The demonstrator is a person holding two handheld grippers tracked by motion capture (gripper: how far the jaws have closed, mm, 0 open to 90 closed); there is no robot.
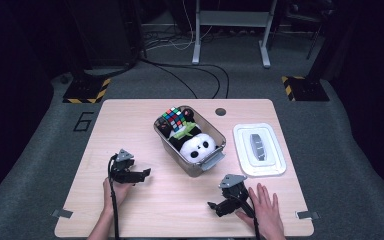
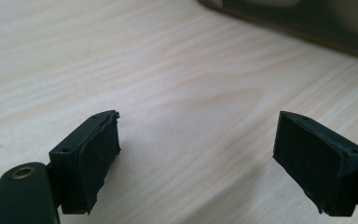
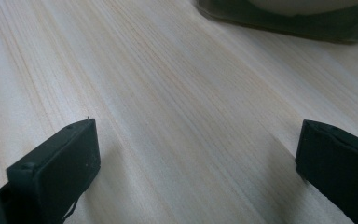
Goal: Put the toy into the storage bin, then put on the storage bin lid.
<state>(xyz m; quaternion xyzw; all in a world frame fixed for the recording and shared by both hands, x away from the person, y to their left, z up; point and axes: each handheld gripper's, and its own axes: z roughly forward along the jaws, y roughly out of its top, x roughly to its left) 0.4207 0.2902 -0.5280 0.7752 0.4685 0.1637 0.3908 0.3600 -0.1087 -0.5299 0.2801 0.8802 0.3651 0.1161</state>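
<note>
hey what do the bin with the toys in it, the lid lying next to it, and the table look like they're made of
Bin: likely clear plastic, glossy; the panda plush and puzzle cube show through its walls.
Lid: probably white, slightly translucent plastic, smooth, with a moulded grey handle.
Table: pale wood or wood-look laminate, matte; fine straight grain lines show in both gripper views.

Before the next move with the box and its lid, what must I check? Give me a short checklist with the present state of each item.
1. Left gripper jaws open, nothing between them: ok.
2. Right gripper jaws open, nothing between them: ok.
3. Lid lies flat on the table, apart from the box, free to take: ok.
4. Box is open at the top: ok.
5. Panda toy and puzzle cube sit below the rim, so the lid can close: cannot tell.
</note>
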